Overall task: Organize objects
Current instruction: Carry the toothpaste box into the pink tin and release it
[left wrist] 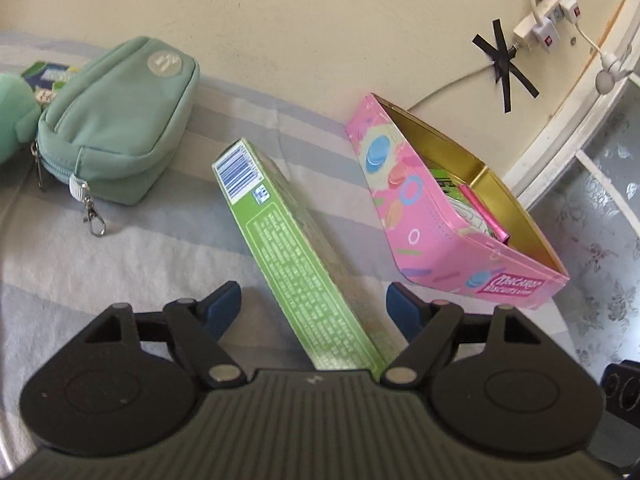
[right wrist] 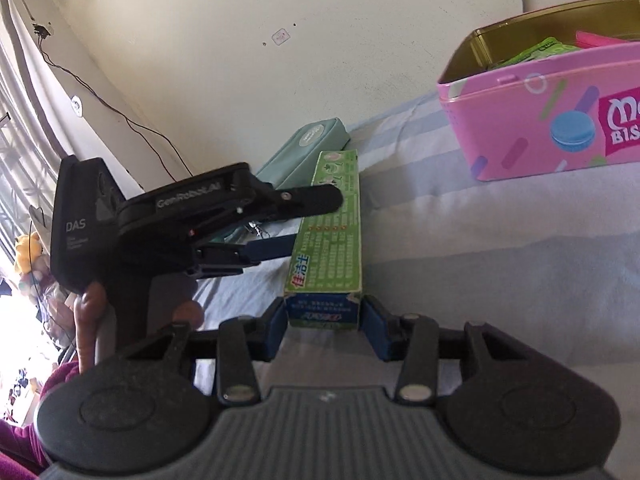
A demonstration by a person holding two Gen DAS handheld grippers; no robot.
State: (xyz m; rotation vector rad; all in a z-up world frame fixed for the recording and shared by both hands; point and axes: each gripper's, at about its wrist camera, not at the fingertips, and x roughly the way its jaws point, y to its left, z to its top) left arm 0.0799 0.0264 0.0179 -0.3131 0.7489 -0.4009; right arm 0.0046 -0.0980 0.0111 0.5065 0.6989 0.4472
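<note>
So the green box [right wrist: 332, 236] is lying on the bed [right wrist: 500, 280], which has a striped sheet, and the right claw [right wrist: 325, 326] has it by the near end. Its blue pads sit flush against both sides of the end flap, so that reads as a pinch. The left claw [left wrist: 314, 300] is spread wide around the box, and neither pad is touching it. In the right view it comes in from the side, one finger over the top of the box and one beside it. My guess is the left one is just there to steady or guide while the right does the carrying.

The pink tin [left wrist: 460, 216] is open, sitting just beside the box against the wall, with a few packets already inside. That's probably where the box is headed. It's long though, so it'll likely need to go in lengthwise.

The teal pouch [left wrist: 120, 120] sits off to the far side, untouched.
</note>
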